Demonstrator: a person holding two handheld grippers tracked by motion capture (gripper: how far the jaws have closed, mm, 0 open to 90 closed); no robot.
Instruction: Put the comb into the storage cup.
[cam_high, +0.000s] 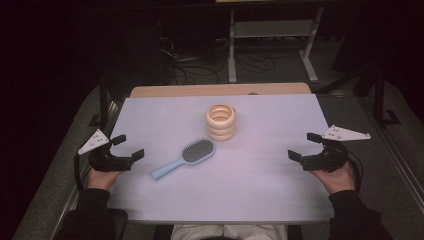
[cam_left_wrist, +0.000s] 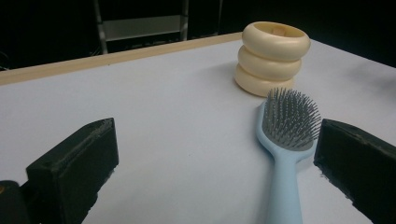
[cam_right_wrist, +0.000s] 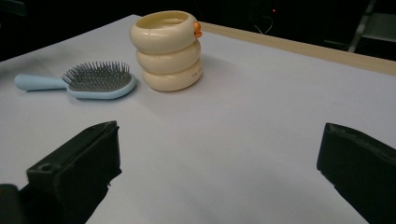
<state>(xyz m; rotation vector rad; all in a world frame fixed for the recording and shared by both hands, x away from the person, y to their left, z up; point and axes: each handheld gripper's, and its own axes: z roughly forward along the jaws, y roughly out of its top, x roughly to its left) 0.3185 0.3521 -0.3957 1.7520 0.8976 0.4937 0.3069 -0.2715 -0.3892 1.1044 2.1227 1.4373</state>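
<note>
Hairbrush (cam_high: 184, 158): it lay flat on the counter (cam_high: 260, 190), bristles up, a little left of the middle, its handle pointing toward the near left and its head toward the far right.
Hairbrush colour: pale blue body and handle, grey bristle pad, as seen in the left gripper view (cam_left_wrist: 288, 140) and the right gripper view (cam_right_wrist: 84, 81).
Ringed holder (cam_high: 221, 121): a cream cup shaped like three stacked rings stood upright just beyond the brush head, near it; I could not tell whether they touched.
Holder detail: the right gripper view (cam_right_wrist: 166, 49) showed a small orange knob on its upper ring; the left gripper view (cam_left_wrist: 272, 57) showed its open top.
Counter: a pale lilac sheet covered it, with a bare wooden strip (cam_high: 220, 90) along the far edge.
Left gripper (cam_high: 128, 147): it was held at the left edge of the counter, low over it, aimed toward the brush.
Left fingers (cam_left_wrist: 77, 163): spread wide with nothing between the pads; the brush handle ran up close beside the right-hand one, apart from it.
Right gripper (cam_high: 304, 145): it was held at the right edge of the counter, well apart from brush and holder.
Right fingers (cam_right_wrist: 79, 161): spread wide over bare counter, gripping nothing.
Hands: the left hand (cam_high: 102, 178) and the right hand (cam_high: 340, 177) each clasped a gripper from below, in dark sleeves.
Grey plates: a three-cornered plate sat on each gripper, left (cam_high: 93, 141) and right (cam_high: 345, 134).
Background: dark floor with cables and a white metal frame (cam_high: 272, 45) beyond the counter.
</note>
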